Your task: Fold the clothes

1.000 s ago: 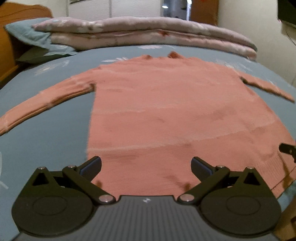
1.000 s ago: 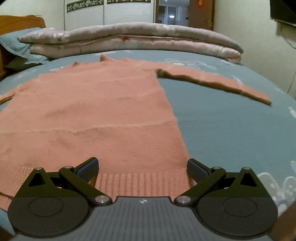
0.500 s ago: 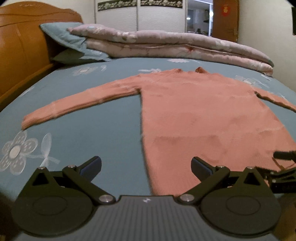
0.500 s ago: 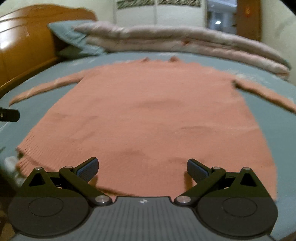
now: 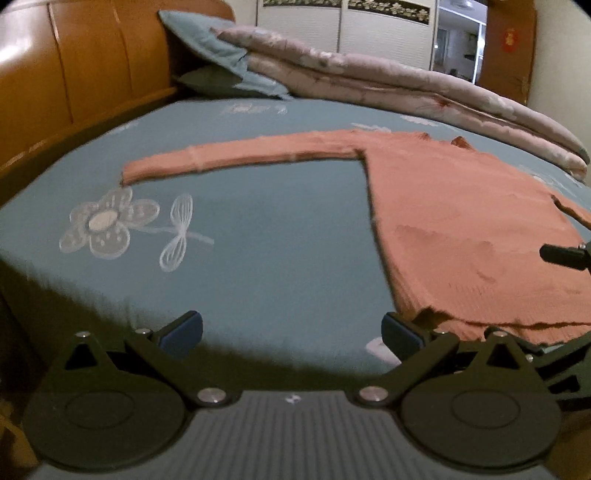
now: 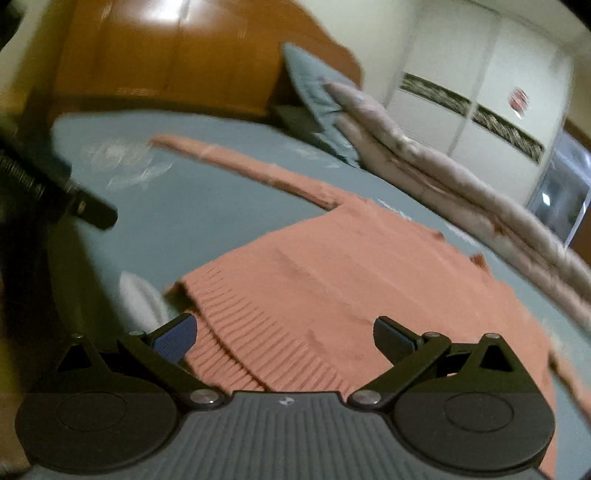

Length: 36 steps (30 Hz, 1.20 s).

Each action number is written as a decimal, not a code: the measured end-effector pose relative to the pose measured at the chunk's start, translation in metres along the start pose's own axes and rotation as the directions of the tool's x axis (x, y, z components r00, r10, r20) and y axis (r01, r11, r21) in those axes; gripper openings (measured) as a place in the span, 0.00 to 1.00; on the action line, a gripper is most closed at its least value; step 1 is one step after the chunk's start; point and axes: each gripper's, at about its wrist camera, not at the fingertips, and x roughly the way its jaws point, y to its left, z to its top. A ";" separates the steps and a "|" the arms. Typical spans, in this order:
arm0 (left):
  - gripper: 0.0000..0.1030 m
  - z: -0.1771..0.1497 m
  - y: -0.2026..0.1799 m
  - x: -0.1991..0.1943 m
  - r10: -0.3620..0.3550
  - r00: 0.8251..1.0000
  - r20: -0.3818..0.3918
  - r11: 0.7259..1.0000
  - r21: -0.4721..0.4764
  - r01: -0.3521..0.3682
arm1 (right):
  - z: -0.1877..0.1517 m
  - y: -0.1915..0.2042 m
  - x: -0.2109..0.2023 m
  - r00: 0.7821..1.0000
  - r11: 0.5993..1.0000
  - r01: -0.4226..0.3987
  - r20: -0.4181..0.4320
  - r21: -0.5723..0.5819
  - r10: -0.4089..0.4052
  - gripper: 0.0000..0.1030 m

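A salmon-pink knit sweater (image 5: 461, 221) lies flat on the blue bedsheet (image 5: 258, 240), its left sleeve (image 5: 236, 157) stretched toward the headboard. My left gripper (image 5: 291, 328) is open and empty over bare sheet, just left of the sweater's hem corner. My right gripper (image 6: 282, 334) is open and empty, low over the ribbed hem (image 6: 258, 332) of the sweater (image 6: 351, 269). A finger of the right gripper shows at the right edge of the left wrist view (image 5: 561, 254). Part of the left gripper shows at the left of the right wrist view (image 6: 74, 199).
A wooden headboard (image 5: 92, 74) stands at the left. A blue pillow (image 5: 214, 48) and a folded pink quilt (image 5: 406, 92) lie along the far side of the bed. White wardrobe doors (image 5: 351, 33) stand behind. The near bed edge falls into shadow.
Both grippers have swung left. The left one now faces the sleeve and bare sheet beside the sweater; the right one now faces the sweater's left hem corner. Both stay open.
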 end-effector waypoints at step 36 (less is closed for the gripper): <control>0.99 0.008 -0.077 0.038 -0.207 0.977 -0.055 0.966 0.148 0.213 | -0.073 -0.080 -0.021 0.924 0.901 0.361 -0.228 0.242 -0.308 1.00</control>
